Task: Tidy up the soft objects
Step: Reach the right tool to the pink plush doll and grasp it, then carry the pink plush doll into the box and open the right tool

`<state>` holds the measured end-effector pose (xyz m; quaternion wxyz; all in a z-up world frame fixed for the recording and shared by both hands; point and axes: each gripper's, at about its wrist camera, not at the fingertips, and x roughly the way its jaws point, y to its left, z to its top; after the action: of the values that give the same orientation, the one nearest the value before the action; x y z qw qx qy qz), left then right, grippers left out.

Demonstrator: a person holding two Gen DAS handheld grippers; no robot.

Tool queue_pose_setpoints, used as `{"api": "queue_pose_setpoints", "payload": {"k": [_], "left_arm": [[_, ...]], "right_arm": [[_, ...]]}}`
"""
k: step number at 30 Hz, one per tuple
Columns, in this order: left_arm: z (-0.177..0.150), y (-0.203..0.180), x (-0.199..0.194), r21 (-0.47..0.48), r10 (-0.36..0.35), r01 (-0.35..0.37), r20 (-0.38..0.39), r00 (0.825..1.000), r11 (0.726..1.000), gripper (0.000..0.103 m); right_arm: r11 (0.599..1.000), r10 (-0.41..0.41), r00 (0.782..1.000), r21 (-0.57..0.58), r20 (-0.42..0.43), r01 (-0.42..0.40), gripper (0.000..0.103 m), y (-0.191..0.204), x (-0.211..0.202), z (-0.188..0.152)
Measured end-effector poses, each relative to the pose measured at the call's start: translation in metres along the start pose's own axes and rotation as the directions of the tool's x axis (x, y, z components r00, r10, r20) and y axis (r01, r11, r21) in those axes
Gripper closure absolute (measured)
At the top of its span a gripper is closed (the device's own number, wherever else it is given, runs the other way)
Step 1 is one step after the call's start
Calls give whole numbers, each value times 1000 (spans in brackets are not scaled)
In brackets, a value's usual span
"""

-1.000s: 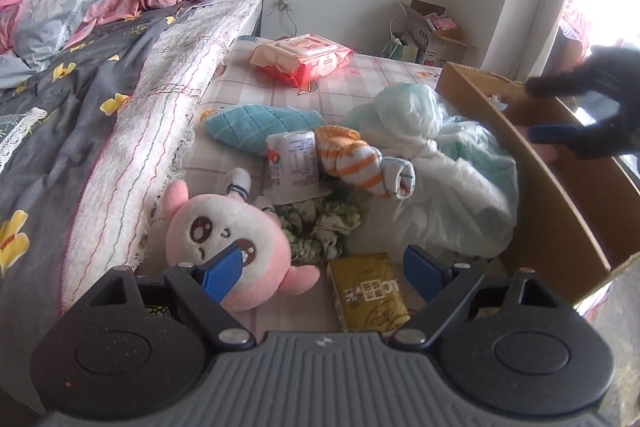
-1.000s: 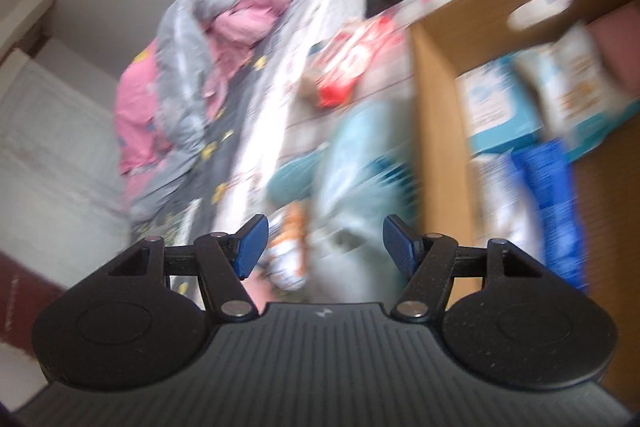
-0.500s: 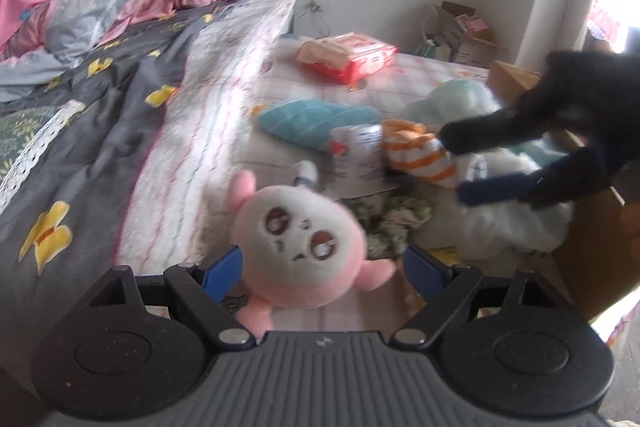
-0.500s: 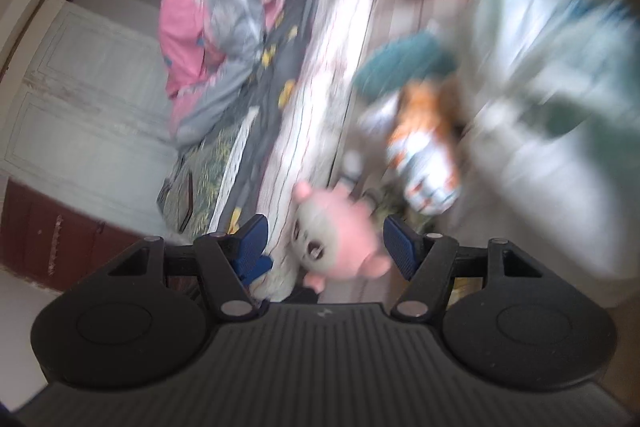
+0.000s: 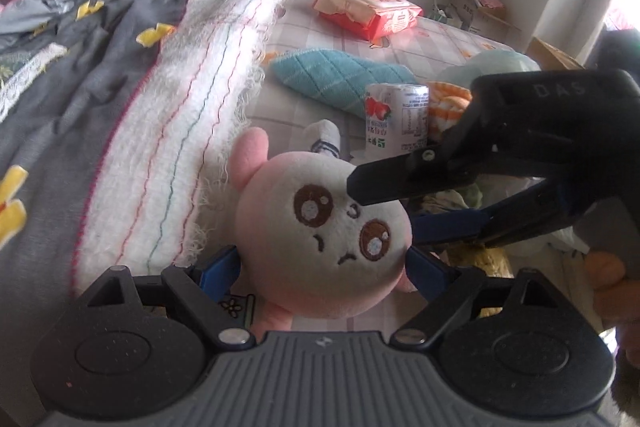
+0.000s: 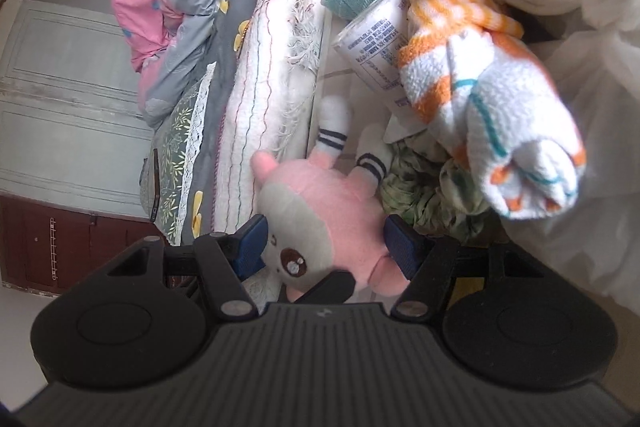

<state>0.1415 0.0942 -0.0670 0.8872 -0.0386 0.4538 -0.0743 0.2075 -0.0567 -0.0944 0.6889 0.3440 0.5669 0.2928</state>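
A pink plush toy [image 5: 320,239] with a white face lies on the checked mattress beside the bed. My left gripper [image 5: 324,273] is open with its fingers on either side of the plush's head. My right gripper [image 6: 326,245] is open too and straddles the same plush [image 6: 332,227] from above; in the left wrist view its black body [image 5: 520,147] reaches in from the right over the toy's face. An orange-striped rolled towel [image 6: 480,79], a teal cloth [image 5: 340,79] and a green crumpled cloth [image 6: 420,195] lie close by.
A small drink carton [image 5: 396,123] stands behind the plush. A red wipes pack [image 5: 368,7] lies farther back. A white plastic bag [image 6: 580,7] fills the right. The bed's fringed blanket edge [image 5: 192,107] runs along the left. Cardboard boxes [image 5: 476,7] stand by the wall.
My left gripper has moved forward until the plush sits between its fingers. My right gripper has swung left from the cardboard box and come down over the plush.
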Motion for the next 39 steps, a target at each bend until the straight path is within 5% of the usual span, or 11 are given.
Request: {"api": "queue_pose_setpoints", "payload": {"k": [15,24,32,39], "left_arm": [[1,-14,-37,7,27,-28,85,996,1000,14],[25,-47,-84,98,23,-41,183,983,994,14],[64,-148,-96,327,-132,42,258,957,944,13],[90,-277,-54,524,-353,242,121,928,817,12]], "right_arm": [[993,112,994,25,8,-112,37,-4,-21,-10],[975,221,970,-40,98,-218,37,16,-79,-23],[967,253,893,-61,372,-249,37,-11,-200,-32],[988,90,785,42,613,-147,36,-79,-321,-48]]}}
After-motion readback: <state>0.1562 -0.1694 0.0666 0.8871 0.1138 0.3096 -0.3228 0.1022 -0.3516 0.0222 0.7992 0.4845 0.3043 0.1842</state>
